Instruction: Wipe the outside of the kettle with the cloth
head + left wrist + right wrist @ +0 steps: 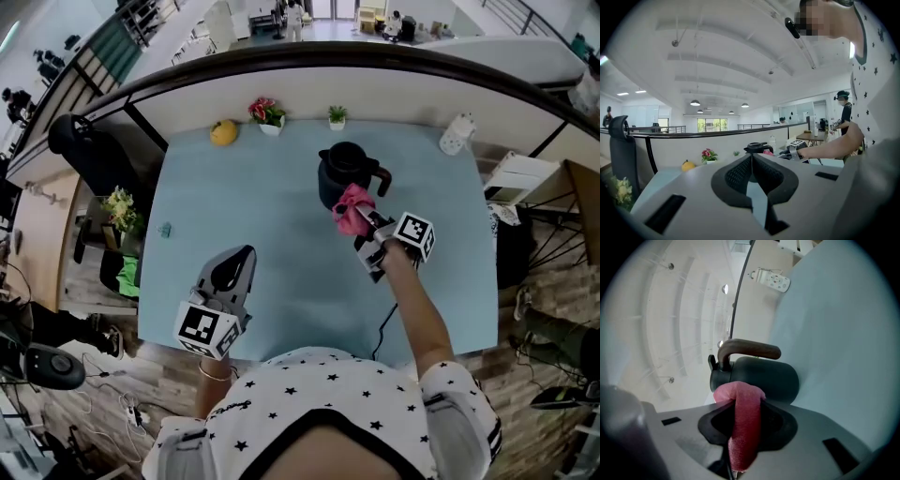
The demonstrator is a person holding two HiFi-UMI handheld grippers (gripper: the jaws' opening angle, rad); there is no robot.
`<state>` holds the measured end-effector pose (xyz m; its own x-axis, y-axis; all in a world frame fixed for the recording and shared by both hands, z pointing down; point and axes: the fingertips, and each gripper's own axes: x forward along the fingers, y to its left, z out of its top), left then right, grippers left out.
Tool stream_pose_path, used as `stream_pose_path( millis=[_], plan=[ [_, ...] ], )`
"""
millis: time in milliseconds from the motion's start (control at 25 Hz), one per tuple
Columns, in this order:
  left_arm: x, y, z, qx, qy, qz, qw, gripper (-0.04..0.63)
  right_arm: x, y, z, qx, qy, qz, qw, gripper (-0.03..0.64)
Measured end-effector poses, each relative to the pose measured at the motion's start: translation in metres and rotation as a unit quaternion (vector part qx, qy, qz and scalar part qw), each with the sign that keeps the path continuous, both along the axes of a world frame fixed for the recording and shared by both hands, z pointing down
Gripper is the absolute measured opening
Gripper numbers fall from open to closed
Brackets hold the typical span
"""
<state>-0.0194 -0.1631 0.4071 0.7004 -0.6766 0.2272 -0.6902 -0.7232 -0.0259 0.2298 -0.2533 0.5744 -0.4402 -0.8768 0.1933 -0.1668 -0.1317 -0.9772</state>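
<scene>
Star-printed shirt (328, 403) fills the bottom of the head view. Above it the left gripper (247, 251) hangs over the pale blue table (234, 187), well apart from the kettle (342, 169). The right gripper (364, 223) reaches toward the kettle's near side with a pink cloth (351, 208) at its tip. The cloth lies against the black body, just below the handle. Each gripper's cube shows black-and-white square markers.

Left gripper view: the 2 jaws are pressed together with nothing between them. The kettle stands beyond their tips, and the person's forearm stretches toward it from the right.

Right gripper view: the 2 jaws are clamped on the cloth, which runs as a folded strip between them. Its rounded end meets the kettle's dark side, under the brown handle (750, 348) — the view is rolled, so the kettle looks tipped sideways.
</scene>
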Motion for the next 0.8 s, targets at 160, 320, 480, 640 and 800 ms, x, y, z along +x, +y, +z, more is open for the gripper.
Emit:
stream_pose_path(
  millis=[160, 320, 480, 640, 800],
  plan=[
    [0.001, 0.000, 0.002, -0.002, -0.004, -0.002, 1.0000, 0.029, 0.014, -0.002, 0.003, -0.001, 0.006, 0.012, 1.000, 0.092],
    [0.004, 0.001, 0.000, -0.001, -0.004, -0.001, 1.0000, 0.029, 0.025, -0.005, 0.003, 0.000, 0.012, 0.023, 1.000, 0.092],
    [0.003, 0.002, 0.000, -0.001, -0.006, -0.006, 1.0000, 0.029, 0.034, -0.008, 0.006, 0.000, 0.020, 0.036, 0.999, 0.092],
    [0.001, 0.002, 0.000, 0.000, -0.006, -0.009, 0.9999, 0.029, 0.042, -0.010, 0.008, 0.002, 0.033, 0.053, 0.998, 0.092],
    [0.000, 0.003, -0.001, 0.003, -0.002, -0.006, 1.0000, 0.029, 0.045, -0.010, 0.008, 0.004, 0.043, 0.060, 0.997, 0.092]
  ],
)
